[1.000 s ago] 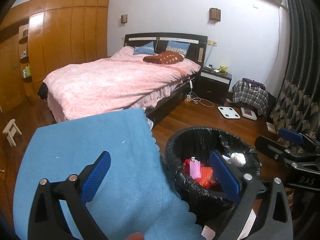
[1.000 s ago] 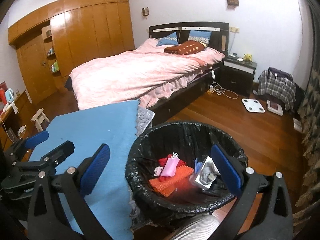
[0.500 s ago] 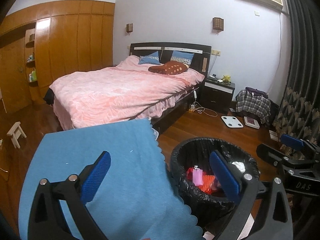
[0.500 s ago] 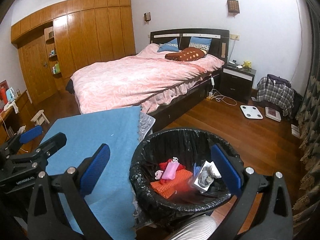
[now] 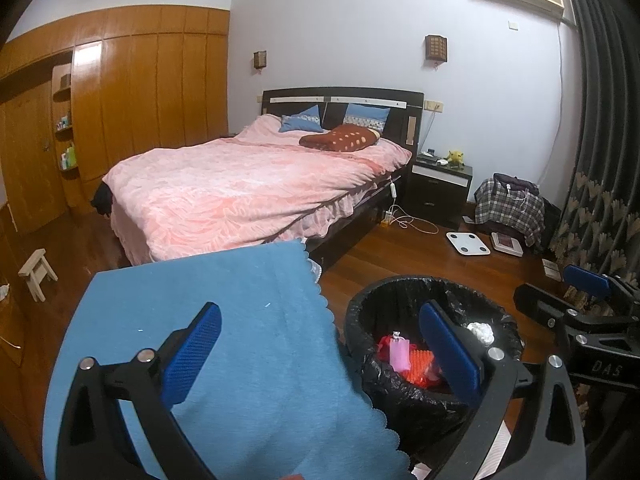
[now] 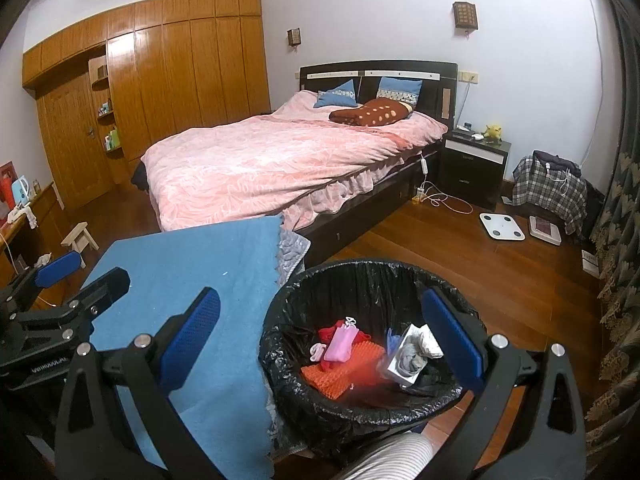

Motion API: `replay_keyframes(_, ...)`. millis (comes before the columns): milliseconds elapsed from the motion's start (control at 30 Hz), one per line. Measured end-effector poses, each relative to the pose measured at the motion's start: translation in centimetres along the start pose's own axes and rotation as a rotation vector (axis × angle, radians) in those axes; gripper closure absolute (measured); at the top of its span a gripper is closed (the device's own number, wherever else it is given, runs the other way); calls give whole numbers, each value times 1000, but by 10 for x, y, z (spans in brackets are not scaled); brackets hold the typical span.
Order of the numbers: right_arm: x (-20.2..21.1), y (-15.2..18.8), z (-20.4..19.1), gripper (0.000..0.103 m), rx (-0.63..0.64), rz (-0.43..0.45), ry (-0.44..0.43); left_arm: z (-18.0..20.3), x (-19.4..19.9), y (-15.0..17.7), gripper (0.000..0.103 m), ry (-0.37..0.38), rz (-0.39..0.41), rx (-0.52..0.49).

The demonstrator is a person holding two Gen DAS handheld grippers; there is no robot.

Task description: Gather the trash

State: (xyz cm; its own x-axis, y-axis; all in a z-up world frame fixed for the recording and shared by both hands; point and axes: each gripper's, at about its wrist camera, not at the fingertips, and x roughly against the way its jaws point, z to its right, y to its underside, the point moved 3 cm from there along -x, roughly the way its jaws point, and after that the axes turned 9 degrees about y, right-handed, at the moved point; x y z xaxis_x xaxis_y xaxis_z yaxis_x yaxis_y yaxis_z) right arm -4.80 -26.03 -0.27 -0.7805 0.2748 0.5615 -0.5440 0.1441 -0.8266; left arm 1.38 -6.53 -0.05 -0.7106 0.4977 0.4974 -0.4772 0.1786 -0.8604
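Observation:
A bin lined with a black bag (image 6: 400, 276) stands on the wood floor beside a surface covered with a blue cloth (image 6: 192, 264). Inside it lie a pink pouch (image 6: 340, 344), an orange ridged piece (image 6: 340, 372), red scraps and a crumpled clear wrapper (image 6: 408, 356). My right gripper (image 6: 320, 340) is open and empty, above the bin's near left rim. My left gripper (image 5: 320, 344) is open and empty, above the blue cloth (image 5: 224, 320) and the bin's left rim (image 5: 352, 312). Each gripper shows at the edge of the other's view.
A bed with a pink cover (image 6: 280, 160) stands behind the cloth. A dark nightstand (image 6: 472, 160), a white scale (image 6: 502, 227), a plaid bag (image 6: 548, 188) and cables lie on the floor at the right. A small wooden stool (image 6: 80, 238) is at the left. Curtains hang at the far right.
Both grippers have risen and drawn back, so the bin and cloth look smaller and lower. Both stay open and empty. The trash in the bin has not moved.

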Motion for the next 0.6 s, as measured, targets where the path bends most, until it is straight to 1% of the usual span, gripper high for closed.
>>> replay_keyframes(600, 0, 0, 0, 5, -1, 0, 0, 0, 2, -1, 6, -2, -1, -1)
